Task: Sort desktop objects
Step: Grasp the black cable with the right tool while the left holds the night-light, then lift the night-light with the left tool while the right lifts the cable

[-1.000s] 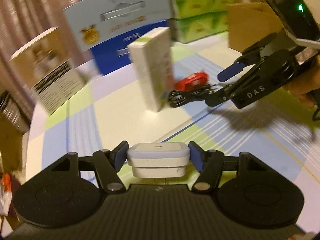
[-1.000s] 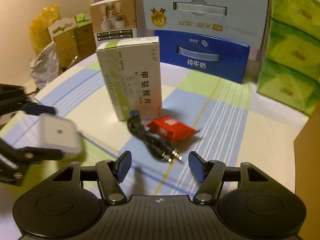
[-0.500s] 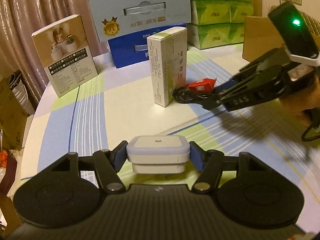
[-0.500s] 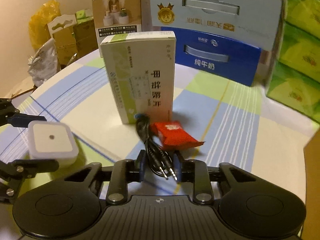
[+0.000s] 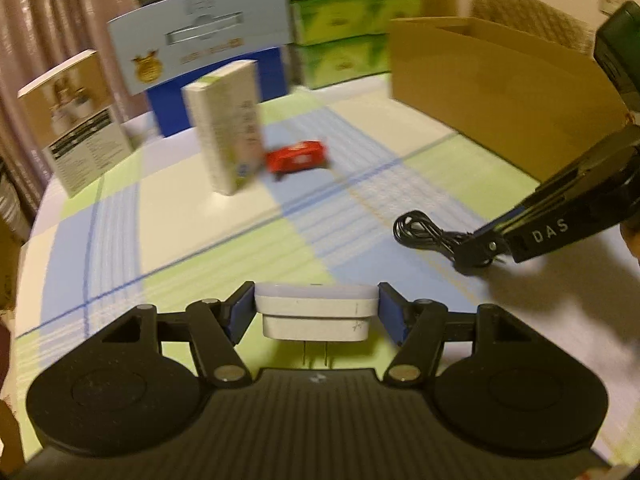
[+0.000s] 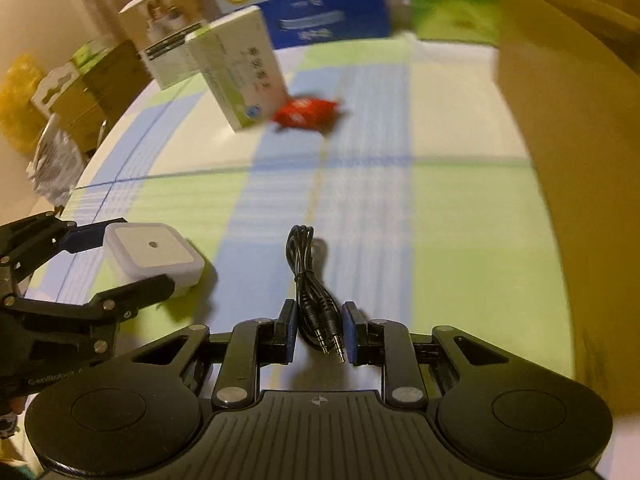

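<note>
Left gripper point(image 5: 316, 310): closed on a white plug-in night light point(image 5: 316, 312), blue pads pressed to both its sides, two metal prongs pointing down, held just above the checked cloth of the bench point(image 5: 180, 248). Same light seen from the right wrist view point(image 6: 154, 258), top face up with a small dot at centre.

Right gripper point(image 6: 319, 332): nearly closed, pinching a coiled black audio cable point(image 6: 310, 280). The two jack plugs hang between the pads; the coil sticks out ahead of the tips. From the left wrist view the cable point(image 5: 424, 234) is clamped at the gripper tip point(image 5: 478, 250), near the bench's right edge.

Toward the far side of the bench: a white medicine box point(image 5: 230, 128) standing upright, a red packet point(image 5: 296, 156) just beside its right. Behind them a blue-and-white carton point(image 5: 208, 56) and a small product box point(image 5: 74, 120) near the far left edge. An open cardboard box point(image 5: 500, 88) sits at the far right. Background blurred.
</note>
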Motion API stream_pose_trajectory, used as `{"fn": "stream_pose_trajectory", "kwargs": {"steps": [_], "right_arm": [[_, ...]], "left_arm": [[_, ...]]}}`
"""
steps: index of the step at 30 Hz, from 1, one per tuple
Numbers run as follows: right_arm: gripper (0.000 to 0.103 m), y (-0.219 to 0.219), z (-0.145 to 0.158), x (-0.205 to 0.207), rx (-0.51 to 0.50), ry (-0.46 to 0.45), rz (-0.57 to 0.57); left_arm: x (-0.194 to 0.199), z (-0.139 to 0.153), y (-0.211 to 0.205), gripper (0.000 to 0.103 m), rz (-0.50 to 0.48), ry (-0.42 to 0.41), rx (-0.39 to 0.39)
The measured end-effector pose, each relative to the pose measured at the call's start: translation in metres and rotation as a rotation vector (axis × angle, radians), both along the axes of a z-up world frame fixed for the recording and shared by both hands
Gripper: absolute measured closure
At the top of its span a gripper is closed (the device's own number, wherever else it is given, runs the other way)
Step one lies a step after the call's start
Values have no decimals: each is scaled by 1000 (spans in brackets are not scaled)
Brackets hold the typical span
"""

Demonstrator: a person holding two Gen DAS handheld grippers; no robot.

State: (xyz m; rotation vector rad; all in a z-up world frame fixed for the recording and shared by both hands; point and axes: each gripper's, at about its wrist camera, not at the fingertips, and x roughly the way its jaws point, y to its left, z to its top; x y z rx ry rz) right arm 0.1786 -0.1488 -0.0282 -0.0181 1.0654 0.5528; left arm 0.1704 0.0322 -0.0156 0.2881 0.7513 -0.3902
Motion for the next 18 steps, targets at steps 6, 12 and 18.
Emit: {"fn": "stream_pose_trajectory", "kwargs": {"steps": [6, 12, 18], "right_arm": [[82, -24, 3, -34, -30, -52, 5], [60, -26, 8, -39, -7, -117, 14], [59, -17, 4, -37, -44, -172, 61]], "left_arm": [[-30, -3, -22, 42, -73, -1, 28], [-33, -13, -26, 37, -81, -13, 65], [-27, -12, -25, 37, -62, -25, 31]]}}
